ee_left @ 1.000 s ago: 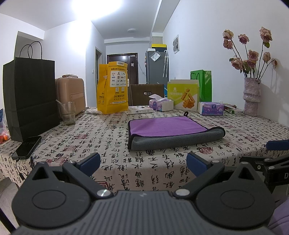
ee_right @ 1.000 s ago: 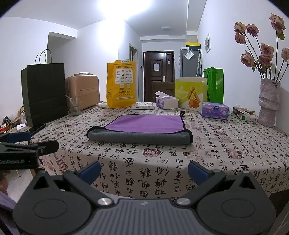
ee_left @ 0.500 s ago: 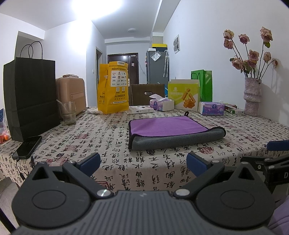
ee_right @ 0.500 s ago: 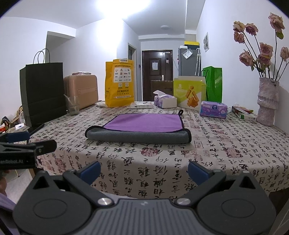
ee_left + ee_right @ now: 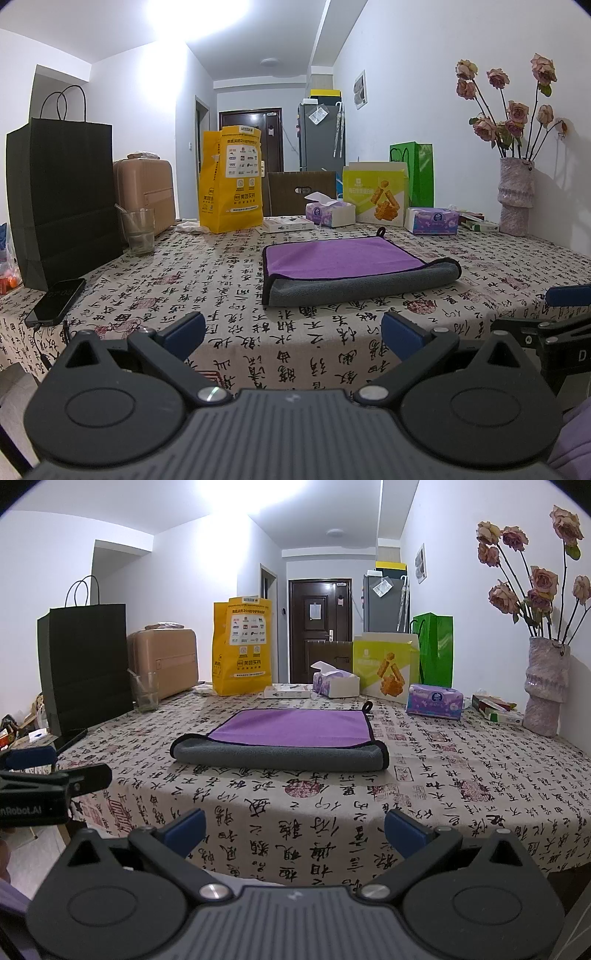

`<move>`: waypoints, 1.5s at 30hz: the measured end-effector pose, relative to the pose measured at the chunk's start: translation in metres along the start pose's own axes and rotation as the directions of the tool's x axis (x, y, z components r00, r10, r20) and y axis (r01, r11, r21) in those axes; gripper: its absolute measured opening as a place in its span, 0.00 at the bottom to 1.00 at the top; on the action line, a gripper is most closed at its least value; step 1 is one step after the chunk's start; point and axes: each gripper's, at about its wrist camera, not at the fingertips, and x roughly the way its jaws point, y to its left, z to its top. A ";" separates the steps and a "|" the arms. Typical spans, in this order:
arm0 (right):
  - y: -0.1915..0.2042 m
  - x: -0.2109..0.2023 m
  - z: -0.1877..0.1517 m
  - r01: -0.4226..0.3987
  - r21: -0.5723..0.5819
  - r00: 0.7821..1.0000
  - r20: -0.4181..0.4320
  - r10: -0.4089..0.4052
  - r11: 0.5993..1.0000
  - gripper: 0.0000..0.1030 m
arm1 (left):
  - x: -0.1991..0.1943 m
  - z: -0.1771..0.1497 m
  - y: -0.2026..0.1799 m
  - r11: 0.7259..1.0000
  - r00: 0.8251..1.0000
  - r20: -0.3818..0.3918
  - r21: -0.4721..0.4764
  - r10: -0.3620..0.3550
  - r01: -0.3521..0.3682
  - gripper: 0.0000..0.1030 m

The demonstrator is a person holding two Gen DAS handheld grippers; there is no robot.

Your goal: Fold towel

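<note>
A folded towel [image 5: 343, 262], purple on top and grey along its near fold, lies flat in the middle of the table; it also shows in the right wrist view [image 5: 291, 734]. My left gripper [image 5: 293, 330] is open and empty, held in front of the table's near edge, short of the towel. My right gripper [image 5: 293, 830] is open and empty, also short of the near edge. Each gripper shows at the side of the other's view.
The table wears a calligraphy-print cloth [image 5: 184, 280]. A black paper bag [image 5: 62, 199], a phone [image 5: 55, 301] and a glass [image 5: 138, 230] stand left. A yellow bag [image 5: 231, 181], tissue boxes [image 5: 432, 219] and a flower vase [image 5: 515, 195] line the back and right.
Both grippers have drifted very slightly; the towel lies as before and both stay open.
</note>
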 end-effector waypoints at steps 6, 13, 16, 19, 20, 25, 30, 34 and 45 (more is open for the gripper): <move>0.000 0.000 0.000 -0.002 -0.003 1.000 -0.003 0.002 1.000 1.00 | 0.000 -0.001 -0.002 1.000 1.000 -0.001 0.007 0.002 -0.002 1.00; 0.000 0.000 0.001 -0.003 -0.004 1.000 -0.003 0.003 1.000 1.00 | 0.001 -0.001 -0.004 1.000 1.000 -0.007 0.010 -0.012 0.012 1.00; 0.000 0.000 0.002 0.006 -0.021 1.000 -0.013 -0.006 1.000 1.00 | 0.001 0.000 -0.005 1.000 1.000 -0.003 0.022 -0.007 0.007 1.00; 0.000 0.000 0.003 0.007 -0.024 1.000 -0.009 -0.007 1.000 1.00 | 0.003 0.002 -0.005 0.999 1.000 0.012 0.036 0.012 -0.013 1.00; -0.001 0.001 0.003 0.006 -0.018 1.000 0.003 -0.006 1.000 1.00 | 0.005 0.003 -0.005 0.999 1.000 0.014 0.039 0.016 -0.017 1.00; -0.006 0.004 0.006 0.006 0.010 0.999 0.034 -0.006 1.000 1.00 | 0.015 0.005 -0.001 1.000 1.000 -0.001 0.022 0.023 -0.023 1.00; -0.008 0.010 0.009 0.002 0.017 0.999 0.050 -0.003 1.000 1.00 | 0.022 0.008 0.004 1.000 1.000 0.009 0.004 0.011 -0.011 1.00; -0.012 0.018 0.012 -0.001 0.019 0.998 0.064 0.000 1.000 1.00 | 0.029 0.013 0.009 0.999 0.999 0.035 -0.039 0.001 0.001 1.00; -0.033 0.052 0.019 0.006 0.039 0.998 0.055 -0.008 0.999 1.00 | 0.070 0.015 0.016 0.996 0.997 -0.072 -0.086 -0.021 0.015 1.00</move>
